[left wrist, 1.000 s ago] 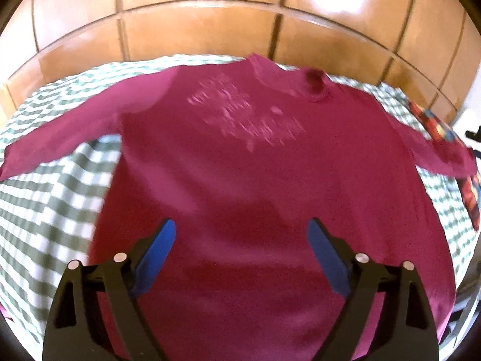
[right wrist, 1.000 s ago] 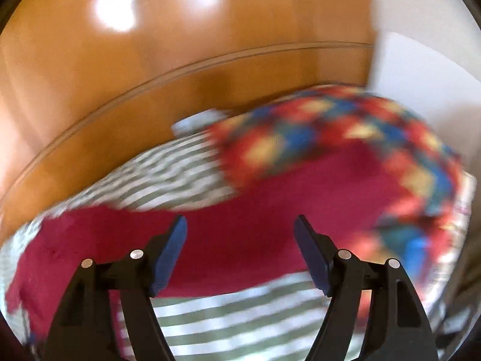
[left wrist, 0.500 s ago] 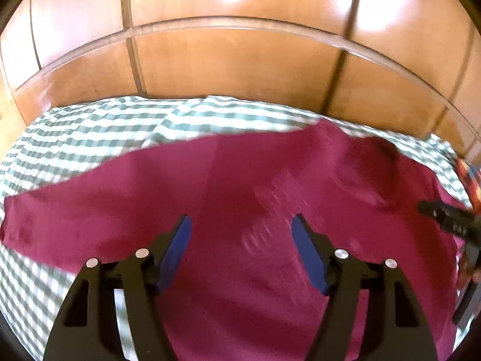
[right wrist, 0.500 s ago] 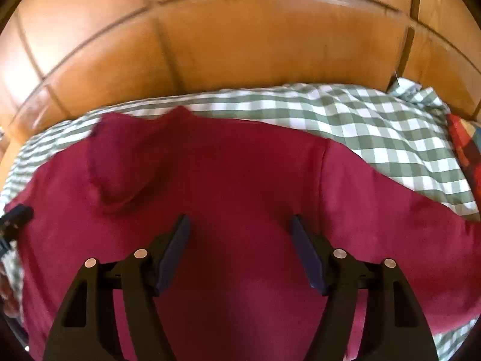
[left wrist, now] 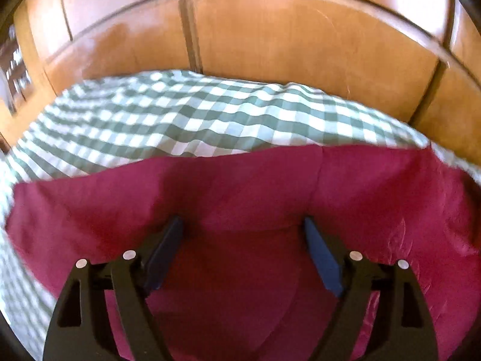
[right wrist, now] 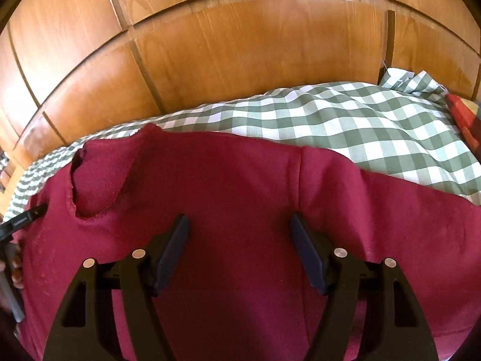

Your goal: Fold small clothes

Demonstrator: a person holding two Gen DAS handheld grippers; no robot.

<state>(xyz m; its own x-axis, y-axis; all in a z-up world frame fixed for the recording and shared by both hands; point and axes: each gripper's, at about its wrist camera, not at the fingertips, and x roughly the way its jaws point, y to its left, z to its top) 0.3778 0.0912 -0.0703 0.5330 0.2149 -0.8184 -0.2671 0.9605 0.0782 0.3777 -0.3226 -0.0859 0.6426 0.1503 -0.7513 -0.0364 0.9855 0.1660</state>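
A maroon long-sleeved sweatshirt [left wrist: 240, 198] lies spread flat on a green-and-white checked sheet [left wrist: 180, 114]. In the left wrist view my left gripper [left wrist: 243, 225] is open and empty, low over the left shoulder and sleeve. In the right wrist view the sweatshirt [right wrist: 228, 180] shows its neck opening [right wrist: 99, 177] at the left and its right shoulder seam [right wrist: 300, 174]. My right gripper [right wrist: 239, 225] is open and empty, low over the cloth just left of that seam. The tip of the left gripper shows at the left edge [right wrist: 21, 222].
Wooden panelling [right wrist: 240, 54] rises close behind the checked sheet [right wrist: 360, 120]. A multicoloured patterned cloth [right wrist: 463, 114] lies at the far right edge of the bed. The sheet's far corner is bunched up at the wall [right wrist: 409, 81].
Both grippers have moved up the sweatshirt from its lower body toward the shoulders and dropped closer to the cloth. The left has swung to the left sleeve. Both stay open.
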